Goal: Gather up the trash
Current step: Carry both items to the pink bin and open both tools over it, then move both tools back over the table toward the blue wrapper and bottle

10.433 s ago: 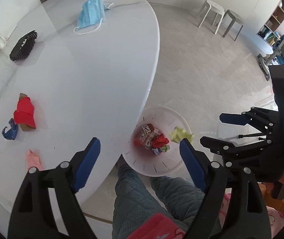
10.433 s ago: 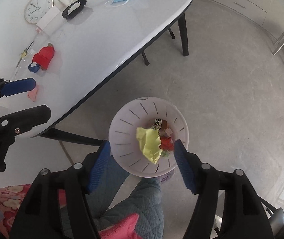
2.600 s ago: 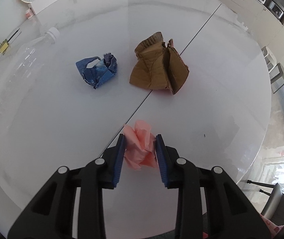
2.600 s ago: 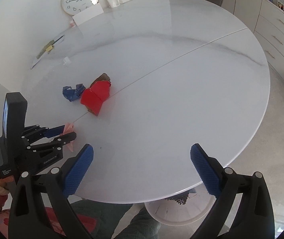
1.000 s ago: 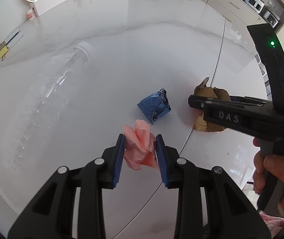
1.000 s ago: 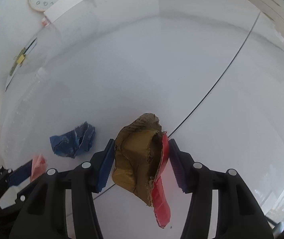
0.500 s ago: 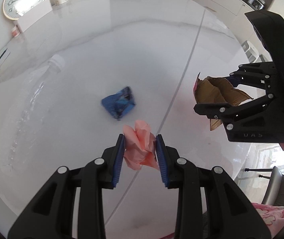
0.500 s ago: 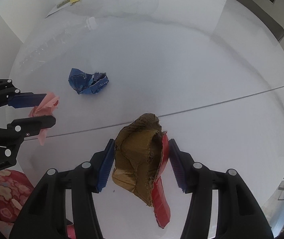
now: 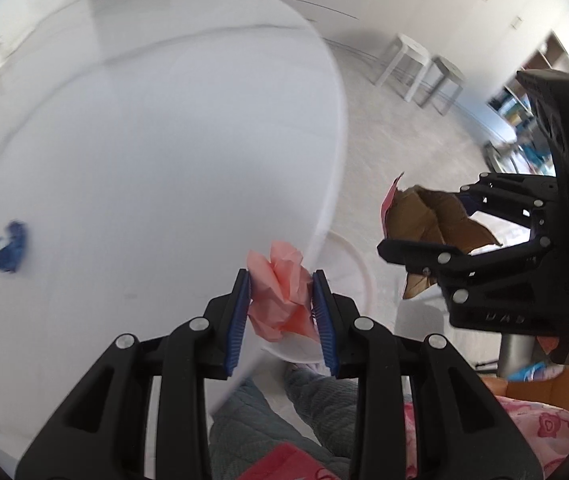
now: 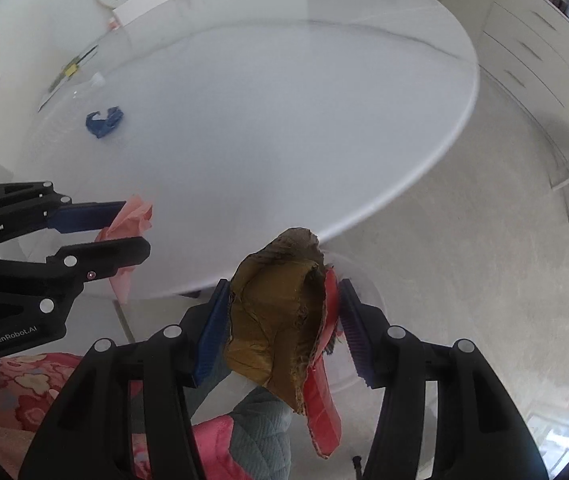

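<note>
While both loads hang past the table edge, I carry trash toward the bin.
My left gripper pinches the pink paper wad; my right gripper clamps the crushed cardboard. Released early, either could miss the white basket at five o'clock. A blue wrapper remains at ten o'clock on the white table; stools stand beyond.

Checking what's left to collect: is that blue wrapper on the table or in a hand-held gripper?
On the table: the crumpled blue wrapper lies alone, away from both hand-held grippers.
</note>
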The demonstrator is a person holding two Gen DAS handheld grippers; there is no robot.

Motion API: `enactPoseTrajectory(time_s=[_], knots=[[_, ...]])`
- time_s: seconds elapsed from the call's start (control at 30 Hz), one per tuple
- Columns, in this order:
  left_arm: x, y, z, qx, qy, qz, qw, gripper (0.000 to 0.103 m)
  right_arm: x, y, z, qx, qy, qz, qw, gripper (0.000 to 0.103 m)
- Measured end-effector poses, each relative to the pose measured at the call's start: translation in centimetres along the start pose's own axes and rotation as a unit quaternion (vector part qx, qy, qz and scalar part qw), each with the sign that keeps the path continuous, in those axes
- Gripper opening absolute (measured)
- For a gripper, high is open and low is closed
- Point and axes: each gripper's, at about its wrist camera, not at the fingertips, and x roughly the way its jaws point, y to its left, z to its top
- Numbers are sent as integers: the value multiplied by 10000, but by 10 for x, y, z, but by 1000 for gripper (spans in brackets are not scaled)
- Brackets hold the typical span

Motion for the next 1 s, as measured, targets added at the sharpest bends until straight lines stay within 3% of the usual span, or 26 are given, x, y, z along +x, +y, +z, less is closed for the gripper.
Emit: enactPoseTrajectory(time_s=[0.2, 0.33, 0.4, 0.47, 0.53, 0.77, 1.0], knots=[[50, -54, 10, 240, 482, -519, 9972, 32, -19, -71, -52, 829, -147, -164, 9963, 55], [77, -66, 10, 186, 801, -560, 9950, 36, -25, -95, -75, 1052, -181, -130, 9942, 55], [82, -67, 11, 167, 852, -455, 9952, 45, -25, -97, -77, 1088, -227, -90, 9938, 55], [79, -72, 9, 115, 756, -365, 9964, 61, -16, -88, -68, 1092, -278, -37, 9936, 55], [69, -75, 4, 74, 650, -283, 9975, 67, -22, -97, -73, 1054, -324, 26, 9939, 55], [22, -61, 12, -325, 115, 522, 9980, 82, -17, -95, -69, 720, -333, 309, 9964, 55], [-25, -15, -4, -1043, -266, 1047, 9887, 82, 24, -65, -53, 314, -23, 641, 9974, 55]])
